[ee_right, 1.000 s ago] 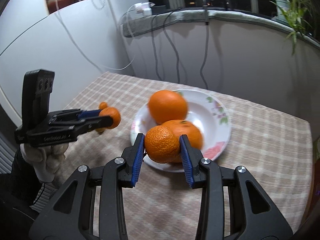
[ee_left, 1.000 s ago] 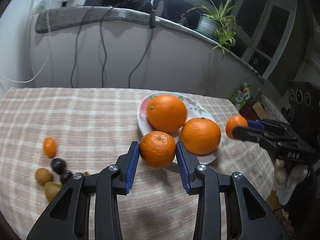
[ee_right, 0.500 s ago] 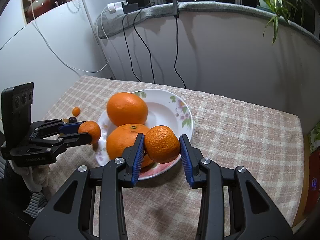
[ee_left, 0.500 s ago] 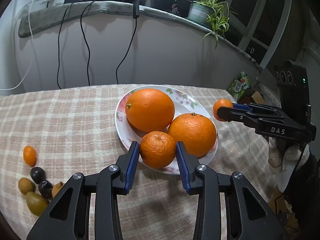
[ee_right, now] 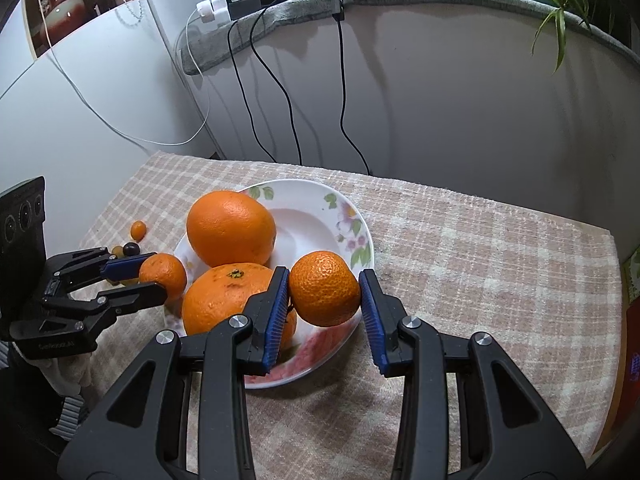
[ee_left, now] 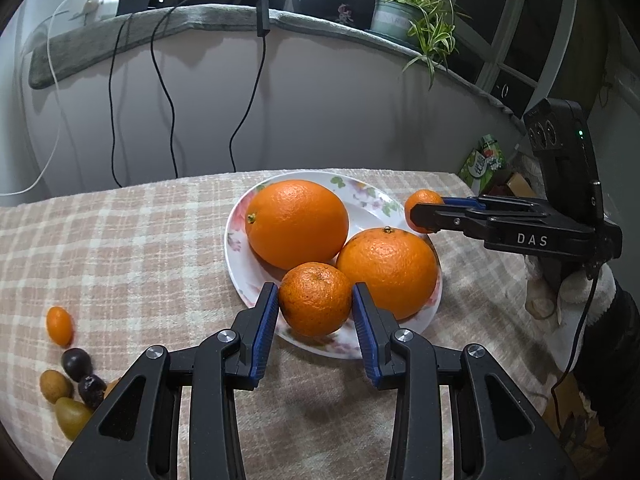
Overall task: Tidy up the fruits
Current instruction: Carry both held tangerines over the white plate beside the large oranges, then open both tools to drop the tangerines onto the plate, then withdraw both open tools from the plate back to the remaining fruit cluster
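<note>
Both grippers squeeze mandarins over the plate [ee_left: 240, 280]: left gripper [ee_left: 315, 300], right gripper [ee_right: 325, 289], ready to drop them in.

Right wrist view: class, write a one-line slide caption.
Right gripper holds a mandarin over the floral plate with two oranges.
</note>
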`<state>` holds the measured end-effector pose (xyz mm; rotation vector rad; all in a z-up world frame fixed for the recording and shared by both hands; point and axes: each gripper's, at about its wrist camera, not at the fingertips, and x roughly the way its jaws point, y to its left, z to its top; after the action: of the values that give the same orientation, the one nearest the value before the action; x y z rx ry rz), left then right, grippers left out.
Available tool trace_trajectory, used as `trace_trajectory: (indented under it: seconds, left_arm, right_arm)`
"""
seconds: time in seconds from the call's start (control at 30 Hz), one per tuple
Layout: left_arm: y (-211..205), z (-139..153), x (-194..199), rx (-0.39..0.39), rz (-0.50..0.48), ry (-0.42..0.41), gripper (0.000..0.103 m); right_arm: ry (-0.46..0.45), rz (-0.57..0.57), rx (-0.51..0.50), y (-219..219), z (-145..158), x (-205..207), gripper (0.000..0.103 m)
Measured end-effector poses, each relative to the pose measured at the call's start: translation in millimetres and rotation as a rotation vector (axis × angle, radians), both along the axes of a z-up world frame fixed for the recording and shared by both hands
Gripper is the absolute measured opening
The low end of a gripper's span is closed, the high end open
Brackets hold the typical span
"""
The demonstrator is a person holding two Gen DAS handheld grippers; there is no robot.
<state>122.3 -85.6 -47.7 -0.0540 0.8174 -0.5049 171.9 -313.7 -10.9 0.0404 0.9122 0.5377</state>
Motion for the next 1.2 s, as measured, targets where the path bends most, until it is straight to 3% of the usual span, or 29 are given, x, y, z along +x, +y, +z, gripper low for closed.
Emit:
trace_trajectory:
  seconds: [0.53, 0.63, 0.67, 0.7, 0.83, 1.2]
  left_arm:
    - [-4.4, 1.9, -2.8, 0.018, -0.002, -0.017, 0.037]
    - [-4.7, 2.6, -3.3, 0.023, -0.001, -0.020, 0.039]
    - [-4.6, 3.4, -3.8, 0.020, -0.002, -0.023, 0.048]
    - [-4.5, 4.9, -4.9, 0.018, 0.000, -0.030, 0.055]
    - [-4.9, 11.8, -8.2, 0.027, 0.005, -0.059, 0.063]
    - [-6.0, 23.1, -18.9, 0.065, 0.022, -0.121, 0.074]
  right_arm:
    - [0.014, -0.006, 0.001, 2.7, -1.6, 8.4, 0.039]
    - [-0.002, -0.014, 0.007, 1.6, 1.8, 8.3, 0.059]
    - [-0.007, -0.017, 0.012, 0.8, 3.4, 8.0, 0.062]
    - [-0.010, -0.017, 0.017, 0.3, 5.1, 7.8, 0.062]
    - [-0.019, -0.023, 0.016, 0.5, 10.0, 7.5, 0.070]
    - [-0.043, -0.040, 0.017, 0.8, 18.8, 0.4, 0.083]
